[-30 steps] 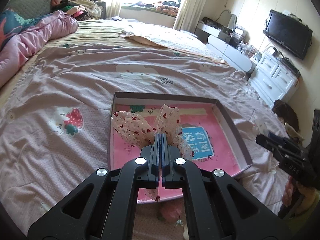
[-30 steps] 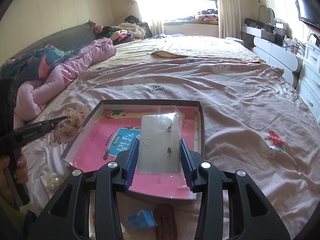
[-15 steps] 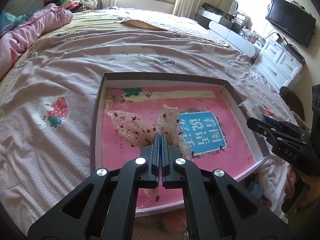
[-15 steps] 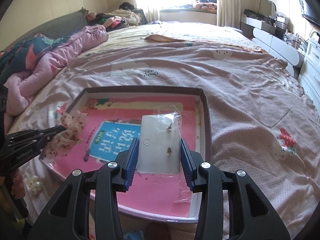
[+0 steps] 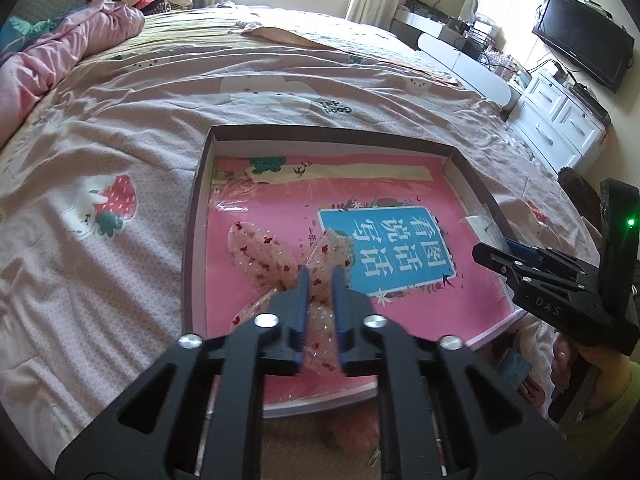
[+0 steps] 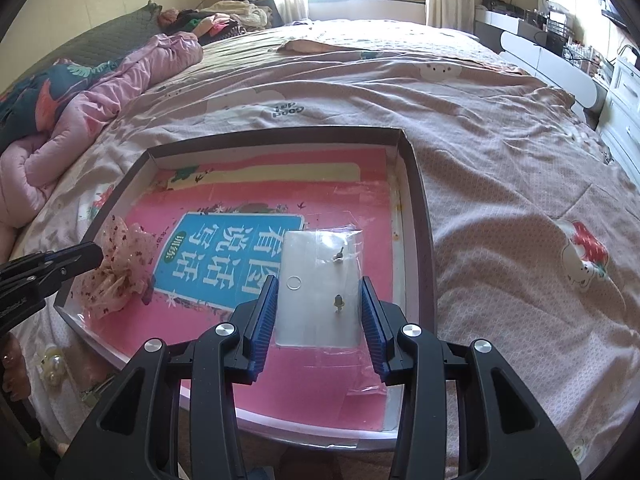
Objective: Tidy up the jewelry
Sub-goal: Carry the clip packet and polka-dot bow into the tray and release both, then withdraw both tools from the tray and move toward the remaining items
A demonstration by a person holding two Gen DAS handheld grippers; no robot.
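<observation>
1. Left wrist view: my left gripper [image 5: 320, 280] is opening, its jaws loosening around the soft, light hair bow [image 5: 276, 256], which lies in the tray [image 5: 192, 240] near its left wall, loops fanning away from me.
2. Right wrist view: my right gripper [image 6: 320, 304] pinches the stiff, slippery earring card [image 6: 320, 280] by its long edges over the tray's right side, long axis pointing away from me.

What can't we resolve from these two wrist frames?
- Left wrist view: the hair bow has its near part behind the left claw, whose jaws are opening; pad contact unclear.
- Right wrist view: the earring card sits between the right claw pads; its studs are too small to identify.
- Both views: items below the tray near edge are cut off by the claw bodies.
</observation>
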